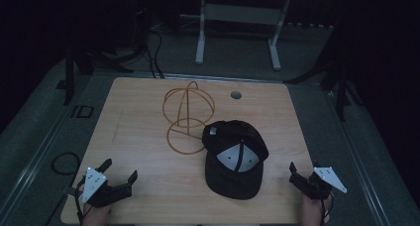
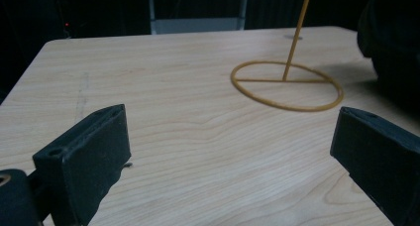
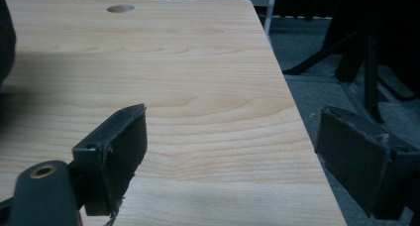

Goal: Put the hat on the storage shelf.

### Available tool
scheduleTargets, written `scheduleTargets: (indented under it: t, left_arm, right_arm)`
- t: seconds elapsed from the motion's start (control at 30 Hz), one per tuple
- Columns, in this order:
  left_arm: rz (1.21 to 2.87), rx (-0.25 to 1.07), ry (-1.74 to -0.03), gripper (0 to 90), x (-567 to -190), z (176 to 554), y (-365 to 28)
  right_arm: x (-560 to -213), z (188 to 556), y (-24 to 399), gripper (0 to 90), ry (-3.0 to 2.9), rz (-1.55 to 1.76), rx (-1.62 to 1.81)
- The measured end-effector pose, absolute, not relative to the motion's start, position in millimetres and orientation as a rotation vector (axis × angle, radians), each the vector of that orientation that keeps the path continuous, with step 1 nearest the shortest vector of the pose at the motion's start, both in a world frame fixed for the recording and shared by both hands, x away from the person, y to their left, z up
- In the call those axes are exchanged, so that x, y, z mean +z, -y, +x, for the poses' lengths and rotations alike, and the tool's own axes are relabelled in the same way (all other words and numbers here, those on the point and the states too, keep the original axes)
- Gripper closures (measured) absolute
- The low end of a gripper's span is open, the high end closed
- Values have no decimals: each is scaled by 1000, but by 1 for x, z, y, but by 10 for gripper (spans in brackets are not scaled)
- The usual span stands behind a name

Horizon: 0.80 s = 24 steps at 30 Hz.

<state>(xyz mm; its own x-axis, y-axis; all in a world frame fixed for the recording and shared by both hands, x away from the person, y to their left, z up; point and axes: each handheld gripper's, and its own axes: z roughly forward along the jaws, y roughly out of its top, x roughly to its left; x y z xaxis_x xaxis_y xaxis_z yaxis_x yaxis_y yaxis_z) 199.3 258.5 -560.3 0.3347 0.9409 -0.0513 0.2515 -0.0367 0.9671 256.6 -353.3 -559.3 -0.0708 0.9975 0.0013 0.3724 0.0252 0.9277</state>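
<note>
Item 1: black cap [image 1: 235, 159]. Lies on the wooden surface [image 1: 143, 137], right of centre, crown side down with its pale lining panels facing up. Its long axis runs from the far left to the near right in the high view, with the brim at the near end, toward the person's edge. The high view gives the whole cap. The left tool view has just a dark edge of it [image 2: 391, 37] at the right margin, and the right tool view a dark sliver [image 3: 4, 42] at the left margin.

Item 2: yellow wire stand [image 1: 188, 118]. Upright, just beside the cap's far left side; whether they touch cannot be told. The high view shows its round hoops above and ring base below. The left tool view shows the ring base [image 2: 287, 84] flat on the surface, with a cross bar and a thin stem rising out of frame.

Item 3: left tool [image 1: 119, 170]. At the near left corner, released, jaws spread wide with bare wood between them, well apart from the cap.

Item 4: right tool [image 1: 303, 169]. At the near right edge, released, jaws wide apart and straddling the surface's right edge, as its own view shows.

Item 5: round hole [image 1: 236, 94]. Near the far edge of the surface; also seen in the right tool view [image 3: 120, 8].
</note>
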Motion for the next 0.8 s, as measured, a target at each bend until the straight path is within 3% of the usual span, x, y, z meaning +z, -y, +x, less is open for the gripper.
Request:
scheduleTargets:
  t: [0.33, 0.5, 0.8]
  left_arm:
    - [1599, 784, -1121, 23, -562, 201, -248]
    - [1561, 720, -1141, 23, -560, 201, -250]
    - [1641, 670, -1136, 23, -550, 197, -237]
  right_arm:
    - [-552, 255, 354, 130, -1610, 1417, 1110]
    - [-531, 250, 348, 129, -1680, 1410, 1191]
    - [-483, 240, 331, 123, -1750, 1285, 1288]
